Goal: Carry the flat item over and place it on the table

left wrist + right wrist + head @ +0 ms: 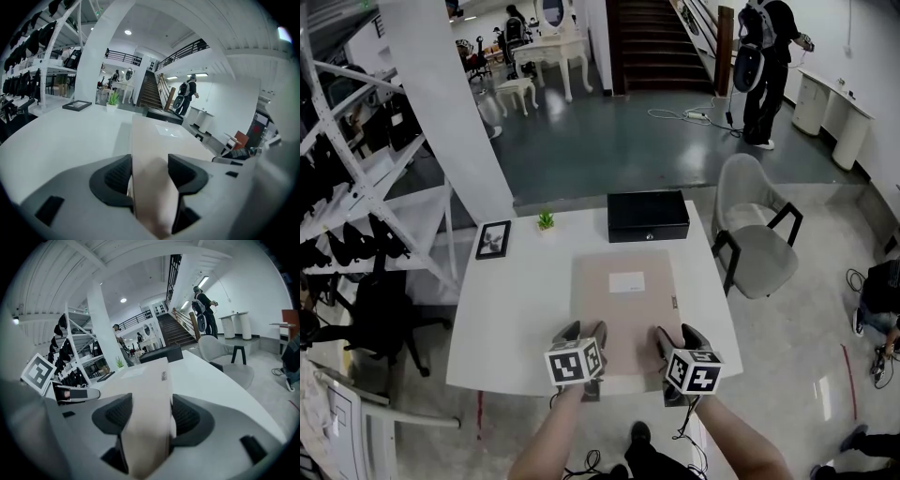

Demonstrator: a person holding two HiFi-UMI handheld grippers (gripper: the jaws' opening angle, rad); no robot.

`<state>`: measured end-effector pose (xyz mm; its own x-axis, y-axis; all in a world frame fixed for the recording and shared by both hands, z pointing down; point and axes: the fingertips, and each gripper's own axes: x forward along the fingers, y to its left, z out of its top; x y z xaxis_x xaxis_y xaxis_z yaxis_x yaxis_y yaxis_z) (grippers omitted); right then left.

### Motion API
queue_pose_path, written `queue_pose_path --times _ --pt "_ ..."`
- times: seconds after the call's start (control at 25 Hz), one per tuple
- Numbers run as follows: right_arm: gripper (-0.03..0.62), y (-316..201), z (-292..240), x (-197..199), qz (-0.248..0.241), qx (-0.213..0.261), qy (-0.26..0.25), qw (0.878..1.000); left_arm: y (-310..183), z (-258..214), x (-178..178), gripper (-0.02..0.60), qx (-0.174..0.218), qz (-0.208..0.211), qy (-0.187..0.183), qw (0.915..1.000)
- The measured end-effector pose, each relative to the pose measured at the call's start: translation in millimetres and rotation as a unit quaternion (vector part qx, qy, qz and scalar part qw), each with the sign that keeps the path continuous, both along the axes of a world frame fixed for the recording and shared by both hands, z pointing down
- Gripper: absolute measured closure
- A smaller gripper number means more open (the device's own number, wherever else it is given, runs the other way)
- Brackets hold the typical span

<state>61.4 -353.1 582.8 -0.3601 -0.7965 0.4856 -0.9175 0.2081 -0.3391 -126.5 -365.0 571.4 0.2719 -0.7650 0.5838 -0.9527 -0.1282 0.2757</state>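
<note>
Cardboard envelope [623,309] lies flat on the white desk [511,309], reaching its near edge, where left hand-held gripper [579,333] and right hand-held gripper [680,339] each pinch it.

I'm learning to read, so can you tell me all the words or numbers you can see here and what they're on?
White label on the flat tan item: too blurred to read.
Small tag on its right edge: too small to read.
Cubes on the left hand-held gripper and right hand-held gripper: square patterns, no words.
</note>
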Motion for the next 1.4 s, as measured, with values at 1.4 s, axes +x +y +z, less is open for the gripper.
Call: queue_pose_path --times 1.4 --pt "0.512 55 -94 -12 -0.02 0.105 0.001 0.994 69 -62 -19 0.507 0.08 0.002 -0.002 0.9968"
